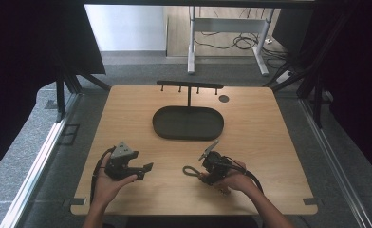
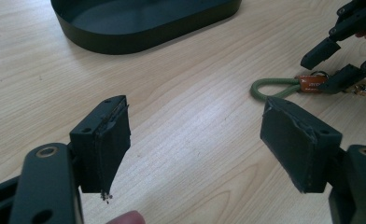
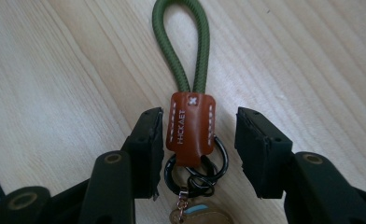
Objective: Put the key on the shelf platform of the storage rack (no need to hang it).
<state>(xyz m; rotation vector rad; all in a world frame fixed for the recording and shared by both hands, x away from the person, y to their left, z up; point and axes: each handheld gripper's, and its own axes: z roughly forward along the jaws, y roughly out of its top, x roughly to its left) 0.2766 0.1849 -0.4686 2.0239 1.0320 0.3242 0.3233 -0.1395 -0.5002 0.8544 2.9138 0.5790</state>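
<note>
We bring our right gripper [image 3: 200, 154] down around the keychain with its green cord loop and brown stitched leather tab [image 3: 190, 128], which lies flat on the pale wooden table [image 1: 269, 142], on our side of the black oval tray [image 1: 188, 122]. The jaws straddle the tab half-closed, one pad touching, no grip yet; lifting remains. Our left gripper [image 2: 204, 144] hovers left of the keychain, jaws wide and empty.

Black tongs [image 1: 148, 167], square pads, brass-ringed pivots, trailing cables
</note>
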